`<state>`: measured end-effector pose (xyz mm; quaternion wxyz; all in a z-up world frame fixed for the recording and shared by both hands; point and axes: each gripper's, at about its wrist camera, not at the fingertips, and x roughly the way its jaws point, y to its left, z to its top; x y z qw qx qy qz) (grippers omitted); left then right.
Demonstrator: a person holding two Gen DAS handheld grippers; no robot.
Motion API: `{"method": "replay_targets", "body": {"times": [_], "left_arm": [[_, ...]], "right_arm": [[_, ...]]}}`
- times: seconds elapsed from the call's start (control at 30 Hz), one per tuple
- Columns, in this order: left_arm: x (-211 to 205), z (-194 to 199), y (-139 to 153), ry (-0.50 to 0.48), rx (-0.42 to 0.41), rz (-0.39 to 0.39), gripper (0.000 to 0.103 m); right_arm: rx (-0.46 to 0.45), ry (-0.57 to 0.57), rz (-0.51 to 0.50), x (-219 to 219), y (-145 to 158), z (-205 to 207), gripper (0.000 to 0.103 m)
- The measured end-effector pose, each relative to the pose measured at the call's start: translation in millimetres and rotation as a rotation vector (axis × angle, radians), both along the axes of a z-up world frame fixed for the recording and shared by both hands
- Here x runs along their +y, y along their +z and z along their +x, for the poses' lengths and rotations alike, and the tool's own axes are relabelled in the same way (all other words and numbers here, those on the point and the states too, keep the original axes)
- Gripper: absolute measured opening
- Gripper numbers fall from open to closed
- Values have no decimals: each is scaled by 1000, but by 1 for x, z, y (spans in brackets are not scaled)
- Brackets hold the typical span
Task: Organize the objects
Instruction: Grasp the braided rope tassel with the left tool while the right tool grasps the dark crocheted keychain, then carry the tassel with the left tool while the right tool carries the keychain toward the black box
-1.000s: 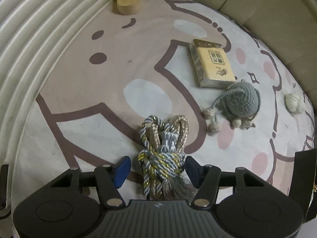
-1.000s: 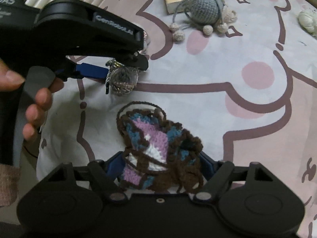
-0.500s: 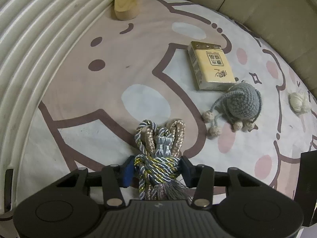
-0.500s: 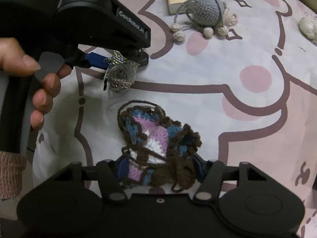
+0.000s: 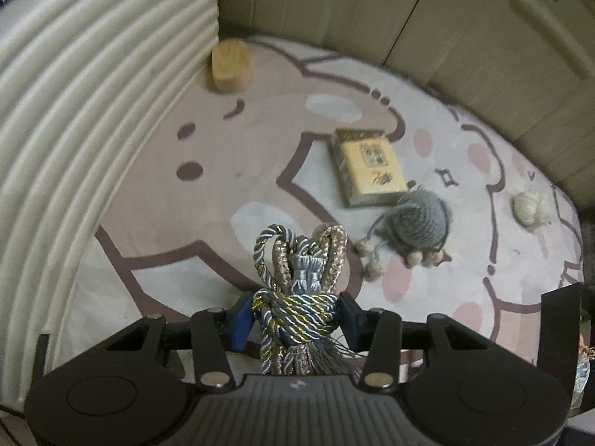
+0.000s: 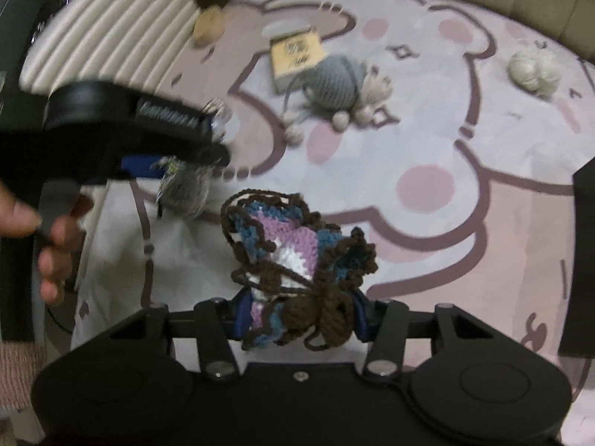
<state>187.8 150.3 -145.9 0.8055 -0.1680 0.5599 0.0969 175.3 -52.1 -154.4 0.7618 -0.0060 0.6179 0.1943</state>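
Observation:
A knotted bundle of grey, gold and beige cord (image 5: 297, 260) with a tassel sits between the blue pads of my left gripper (image 5: 295, 316), which is shut on its knot and holds it above the printed mat (image 5: 241, 148). In the right wrist view, my right gripper (image 6: 301, 316) is shut on a crocheted piece (image 6: 282, 238) in brown, blue, purple and white, lifted off the mat. The left gripper (image 6: 174, 165) shows there too, blurred, at the left with the cord's tassel (image 6: 186, 189) hanging under it. A person's hand (image 6: 55, 245) grips its handle.
On the mat lie a yellow box (image 5: 368, 167), a grey crocheted ball with beige bobbles (image 5: 416, 223), a cream yarn puff (image 5: 530, 204) and a wooden block (image 5: 228, 65). A white ribbed cushion (image 5: 93, 93) borders the left. Beige panels rise behind.
Both grippers closed from open onto their things, the left on the cord knot, the right on the crocheted piece. Both then rose, and the mat now looks farther away.

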Motion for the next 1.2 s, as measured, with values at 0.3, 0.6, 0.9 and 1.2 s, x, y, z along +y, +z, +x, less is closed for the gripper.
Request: {"method": "replay_targets", "body": {"times": [0.3,0.6,0.9,1.2], "left_arm": [[-7,-24,44,-28,-123,43,48],[-22,-45,82,-57,-238,79,48],[-38,-54,105,-87,-311,110,48],[-63,-57,119,-134,-363,137,48]], "right_arm": [[-132,-56,31,-24,38,0,51],[-252,-112,37,-50,70,-3,52],[-363,-140,23,-77,98,-9,52],[-424,-192,15,-105,113,-10,52]]}}
